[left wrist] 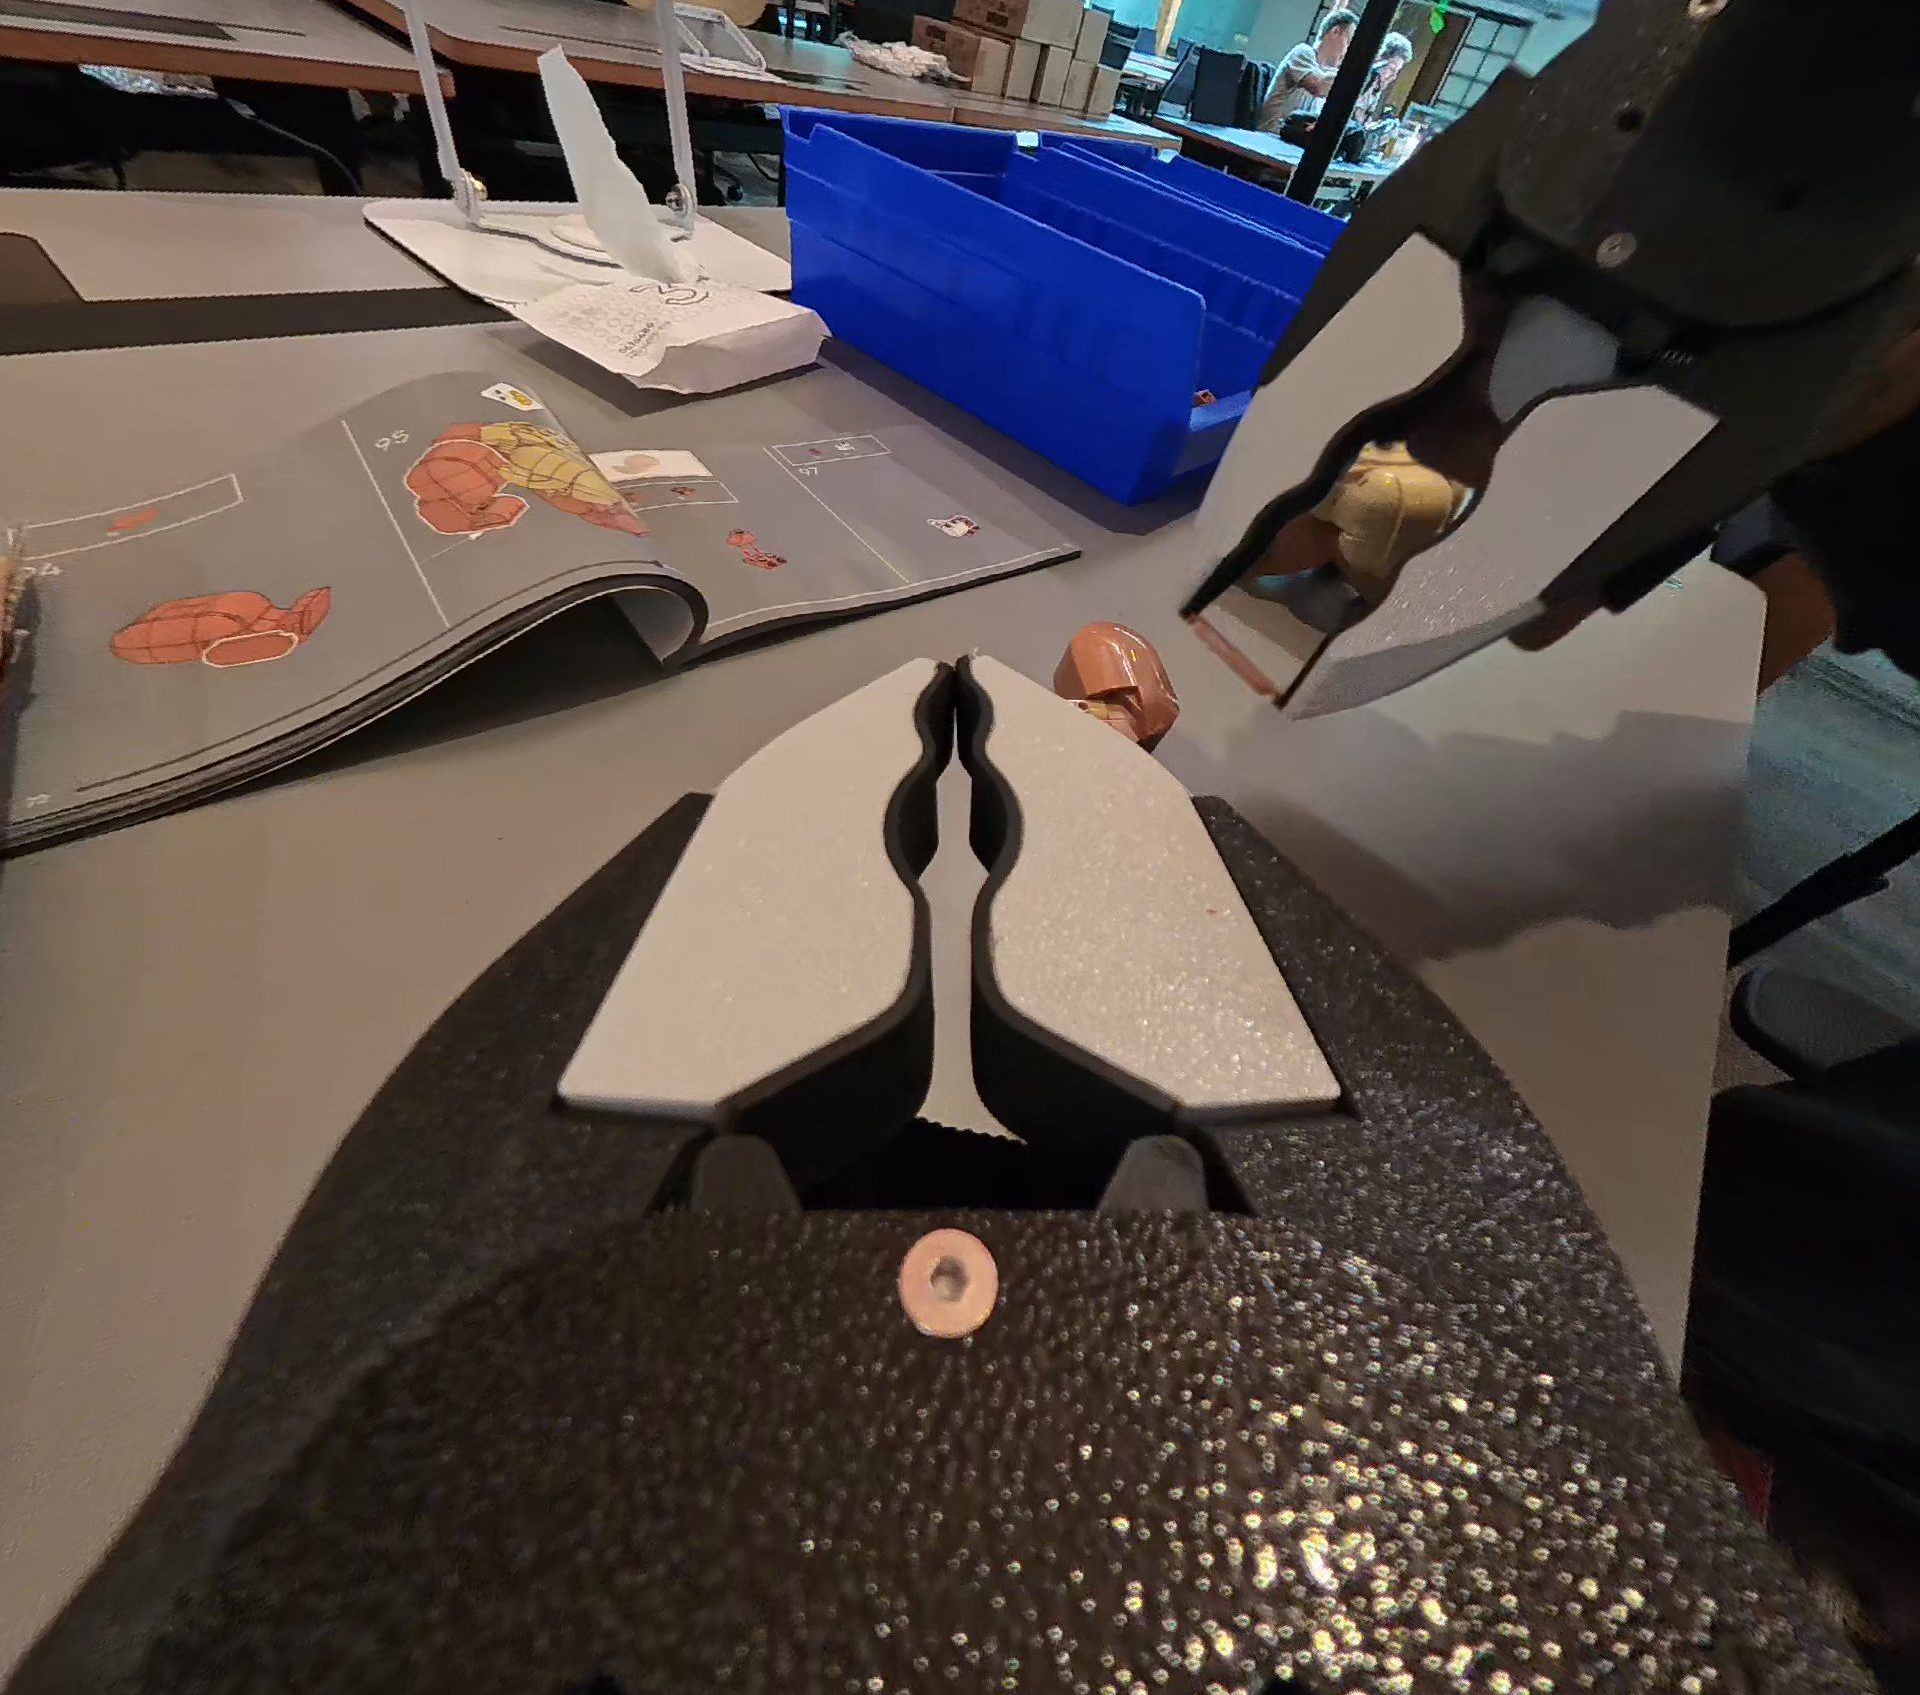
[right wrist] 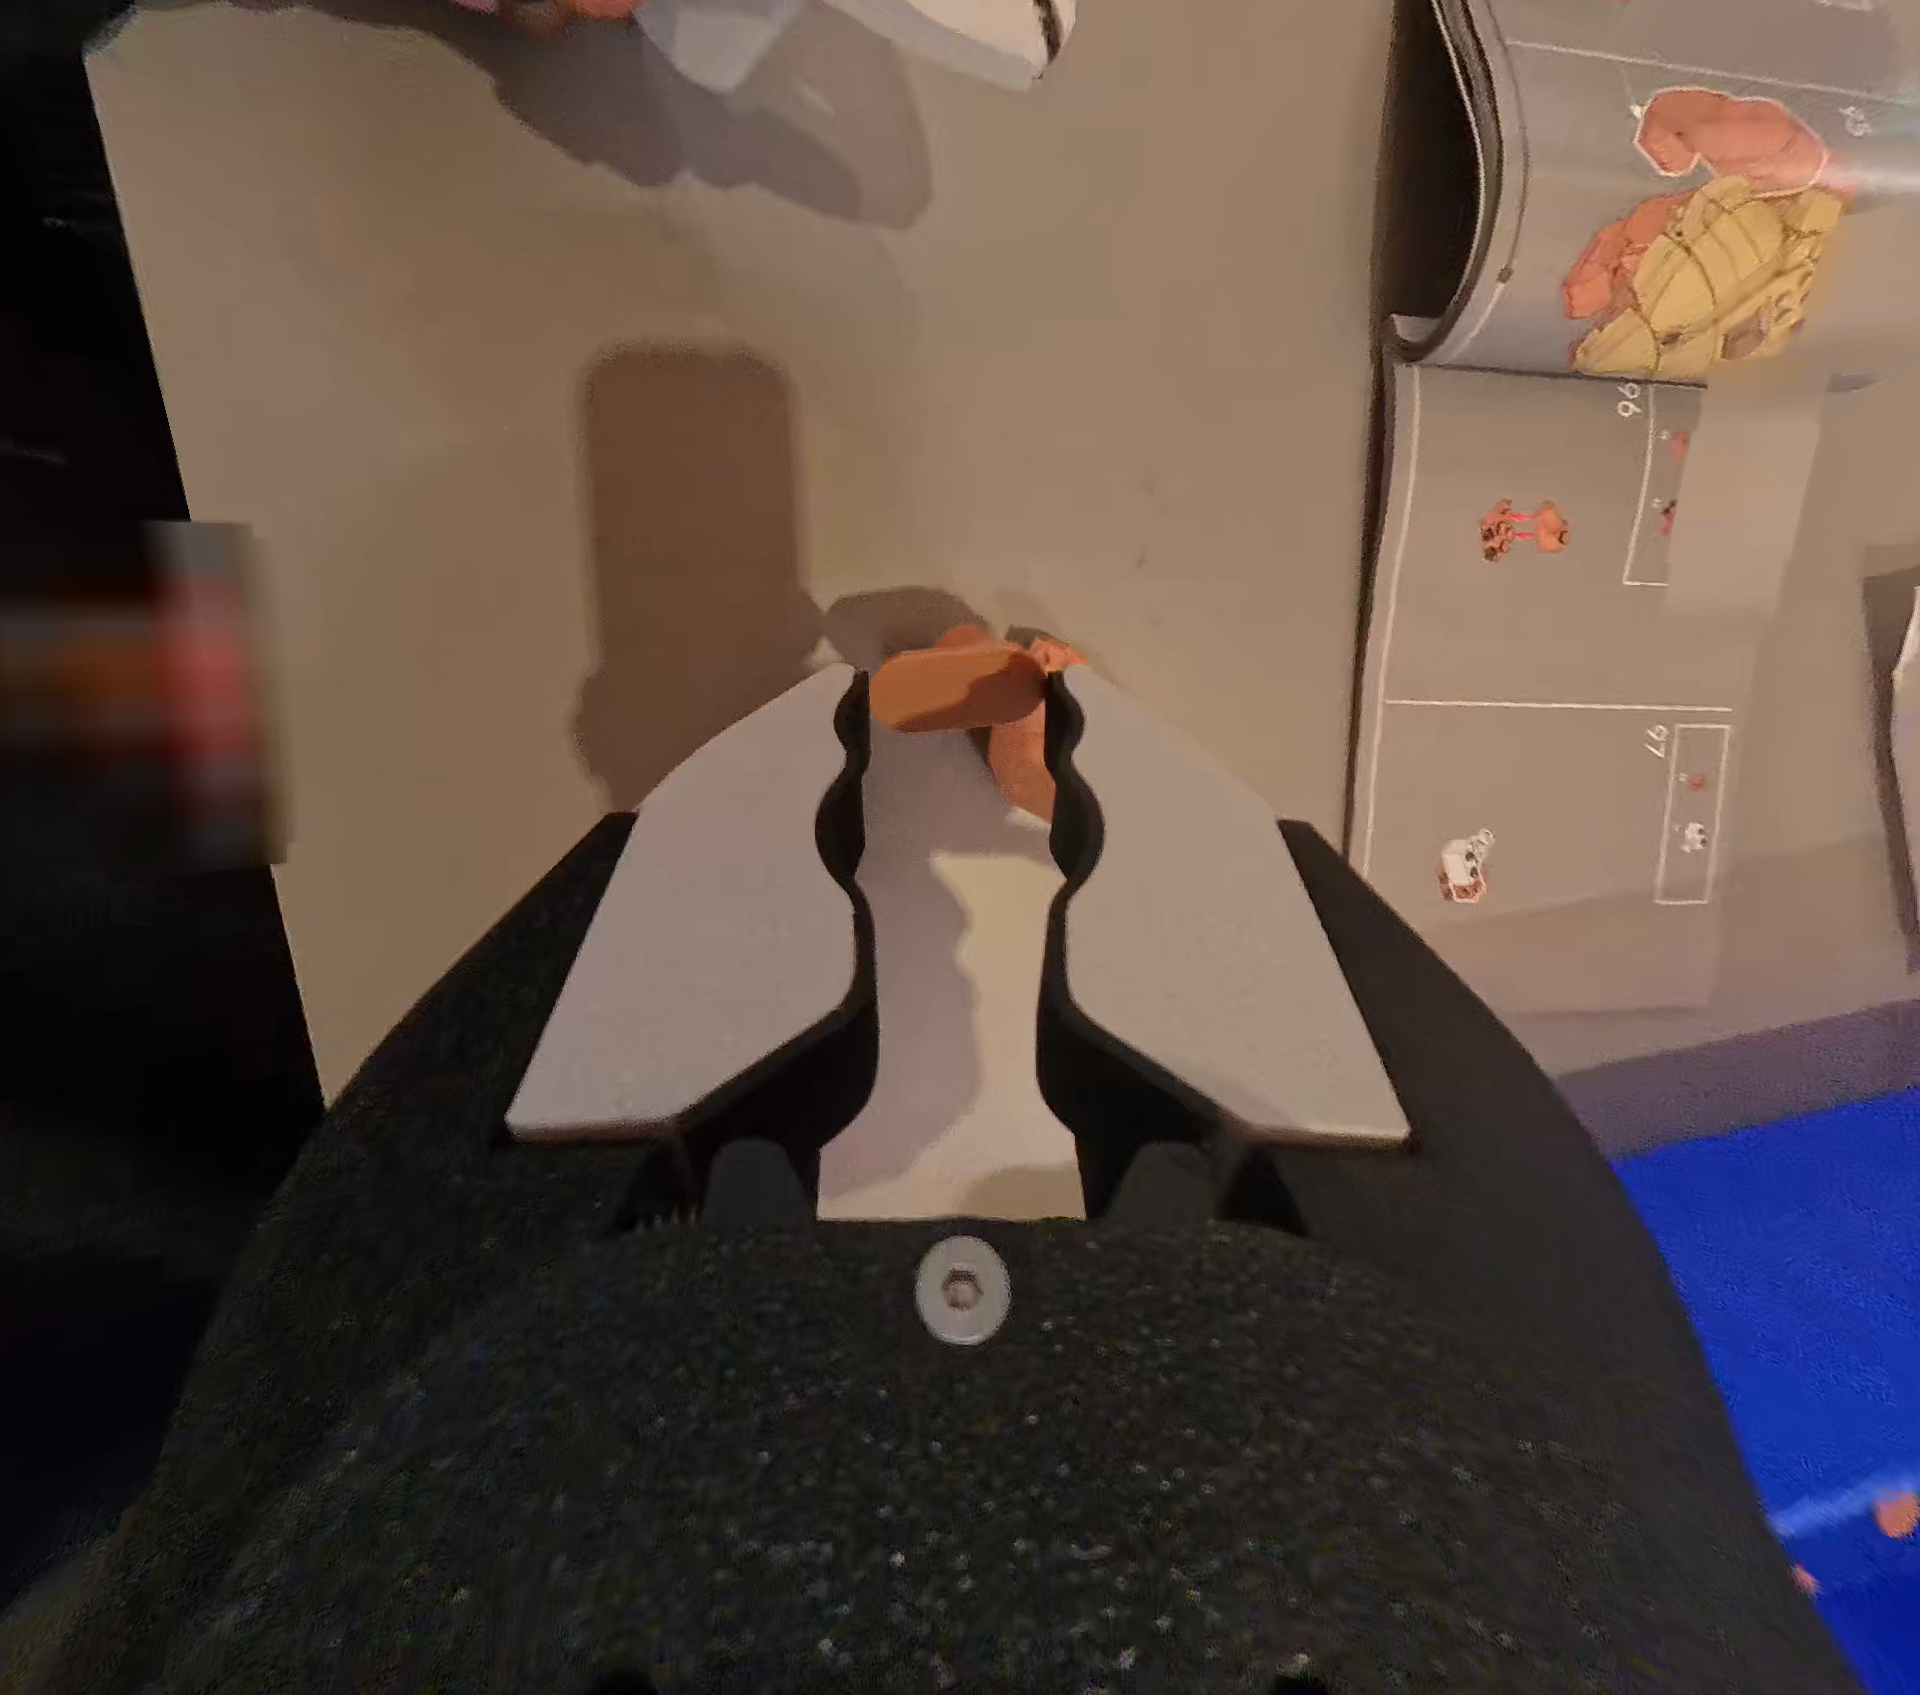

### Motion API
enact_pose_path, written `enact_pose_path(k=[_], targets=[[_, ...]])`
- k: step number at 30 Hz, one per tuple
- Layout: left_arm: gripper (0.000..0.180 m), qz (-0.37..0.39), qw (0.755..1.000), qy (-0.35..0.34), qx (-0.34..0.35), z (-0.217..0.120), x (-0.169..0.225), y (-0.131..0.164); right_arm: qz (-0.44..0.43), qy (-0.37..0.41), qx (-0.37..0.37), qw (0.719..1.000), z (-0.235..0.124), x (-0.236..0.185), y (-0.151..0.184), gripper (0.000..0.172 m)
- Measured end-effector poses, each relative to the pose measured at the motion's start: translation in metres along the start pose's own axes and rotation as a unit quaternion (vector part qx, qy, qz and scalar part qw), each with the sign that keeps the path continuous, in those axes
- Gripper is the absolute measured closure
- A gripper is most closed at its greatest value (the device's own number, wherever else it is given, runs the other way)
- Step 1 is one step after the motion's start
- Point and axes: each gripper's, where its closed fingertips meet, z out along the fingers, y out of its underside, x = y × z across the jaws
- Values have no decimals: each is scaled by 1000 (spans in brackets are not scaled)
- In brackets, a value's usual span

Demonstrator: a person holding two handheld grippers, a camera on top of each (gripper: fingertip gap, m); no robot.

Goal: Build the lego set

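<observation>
Grippers above a grey table (left wrist: 312, 970), seen from both wrists. Left gripper (left wrist: 956, 671): fingers closed tip to tip with nothing between them, held low over the table. A rounded brown brick piece (left wrist: 1117, 679) lies on the surface just beside its tips, on their right, and is not touched. Right gripper (right wrist: 956, 689): fingers narrowly parted and pressed on a flat reddish-brown piece (right wrist: 940, 695), which spans the gap at the very tips and is carried clear of the table. A tan shape also shows through the gap farther back; whether it is gripped cannot be told. An open instruction booklet (left wrist: 416, 554) lies near the left gripper, with a blue bin (left wrist: 987, 295) and a white paper bag (left wrist: 686, 326) beyond it.
</observation>
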Motion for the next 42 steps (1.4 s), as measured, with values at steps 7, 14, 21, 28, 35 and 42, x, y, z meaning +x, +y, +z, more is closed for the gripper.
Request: enact_pose_path(k=[7, 14, 21, 28, 35, 42], targets=[[180, -8, 1000, 1, 8, -3, -1, -2, 1, 11, -8, 1000, 35, -8, -16, 140], [180, -9, 1000, 1, 7, -3, -1, -2, -4, 1, -36, 999, 60, -11, -13, 140], [180, -14, 1000, 4, 7, -3, -1, -1, -8, -21, -44, 999, 70, -20, -7, 140], [180, -16, 1000, 3, 6, -3, -2, -1, -11, -30, -24, 999, 69, -24, -9, 135], [180, -18, 1000, 4, 6, -3, -2, -1, 28, 19, 34, 999, 47, -9, -17, 123], [180, -16, 1000, 5, 4, -2, -2, -1, 126, 137, 57, 981, 14, 11, 9, 97]])
